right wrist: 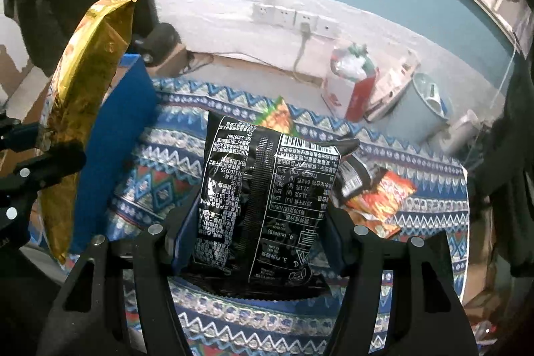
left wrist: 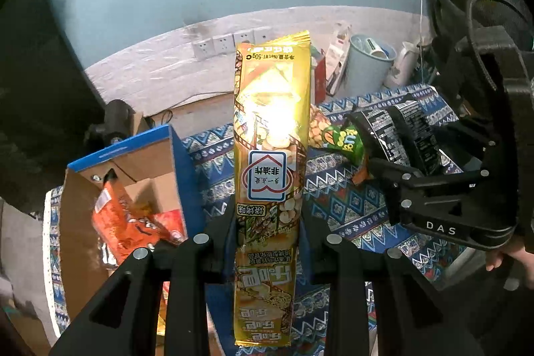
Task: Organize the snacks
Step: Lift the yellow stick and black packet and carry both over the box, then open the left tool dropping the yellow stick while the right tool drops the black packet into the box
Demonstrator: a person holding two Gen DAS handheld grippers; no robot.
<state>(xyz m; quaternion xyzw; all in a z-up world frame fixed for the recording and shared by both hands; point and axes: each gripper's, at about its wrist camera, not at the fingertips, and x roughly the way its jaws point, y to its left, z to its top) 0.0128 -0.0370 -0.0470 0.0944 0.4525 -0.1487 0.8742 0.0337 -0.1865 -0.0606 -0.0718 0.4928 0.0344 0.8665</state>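
- Carrying two packets at once: the left tongs (left wrist: 268, 222) are clamped on a long gold snack packet (left wrist: 272, 135), the right tongs (right wrist: 257, 222) on a black packet (right wrist: 267, 199), both held above the counter (right wrist: 430, 175).
- Next, I judge, comes lowering them into the open cardboard box (left wrist: 153, 162), beside the orange packets (left wrist: 120, 222).
- Glossy, crinkly film; the gold one stands upright.

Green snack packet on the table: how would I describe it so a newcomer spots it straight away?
Start at the blue patterned tablecloth, right of the open blue-edged cardboard box. Behind the tall gold foil packet in the left hand-held gripper lies a small bright green snack packet. It is the only green wrapper, next to the black printed packet.
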